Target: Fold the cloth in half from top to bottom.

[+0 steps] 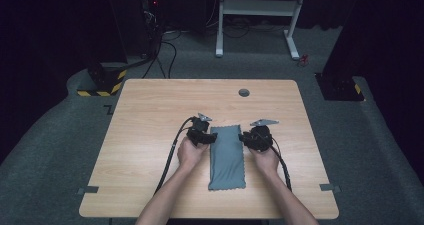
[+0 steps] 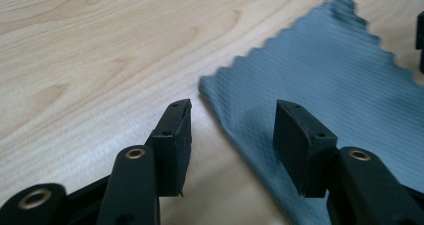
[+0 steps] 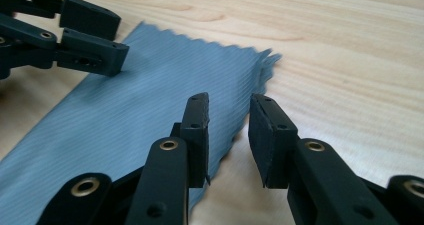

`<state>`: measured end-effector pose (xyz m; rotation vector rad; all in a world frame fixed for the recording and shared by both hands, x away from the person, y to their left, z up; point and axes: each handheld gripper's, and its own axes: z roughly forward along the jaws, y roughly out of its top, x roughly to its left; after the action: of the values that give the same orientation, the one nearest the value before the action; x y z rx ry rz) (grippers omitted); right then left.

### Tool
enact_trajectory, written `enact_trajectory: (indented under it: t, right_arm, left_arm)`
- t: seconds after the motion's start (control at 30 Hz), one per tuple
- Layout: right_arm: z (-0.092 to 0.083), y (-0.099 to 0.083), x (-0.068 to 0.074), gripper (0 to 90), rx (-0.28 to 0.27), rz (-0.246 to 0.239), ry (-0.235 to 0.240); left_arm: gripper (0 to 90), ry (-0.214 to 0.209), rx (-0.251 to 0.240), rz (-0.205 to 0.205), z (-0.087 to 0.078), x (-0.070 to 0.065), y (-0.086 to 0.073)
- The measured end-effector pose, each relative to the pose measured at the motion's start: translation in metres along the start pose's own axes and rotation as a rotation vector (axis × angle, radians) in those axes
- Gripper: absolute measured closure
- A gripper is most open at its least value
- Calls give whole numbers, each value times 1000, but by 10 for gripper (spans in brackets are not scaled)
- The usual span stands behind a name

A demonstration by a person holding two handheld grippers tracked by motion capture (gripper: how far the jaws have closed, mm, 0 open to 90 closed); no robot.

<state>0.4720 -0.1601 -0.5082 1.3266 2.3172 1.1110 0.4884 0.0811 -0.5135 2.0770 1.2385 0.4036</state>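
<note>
On the bench (image 1: 150,115) a folded grey cloth (image 1: 227,157) lies between the left hand-held gripper (image 1: 211,138) and right hand-held gripper (image 1: 243,137), both with jaws apart at its far corners, so each should probably close squarely over one corner.

— What sort of place was this?
— A lab or recording room, by the look of it. A lone wooden table (image 1: 150,110) stood on grey carpet (image 1: 60,135), with black curtains (image 1: 55,25) hung around it.
— Anything else?
— Cables (image 1: 167,55) ran over the floor, a white metal frame (image 1: 257,15) stood behind, and yellow-and-black hazard tape (image 1: 102,90) marked the base of a stand.
</note>
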Motion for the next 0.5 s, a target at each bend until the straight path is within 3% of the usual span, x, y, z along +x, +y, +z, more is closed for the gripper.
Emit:
enact_trajectory:
  t: [0.23,0.3,0.5]
  right_arm:
    - [13,12,-8,690,-15,22,-57]
    - [20,14,-9,689,16,33,-61]
    - [33,23,-10,690,35,40,-80]
  left_arm:
    - [530,38,9,15,6,3,7]
    - [532,44,2,15,7,2,7]
    - [549,45,27,24,8,2,12]
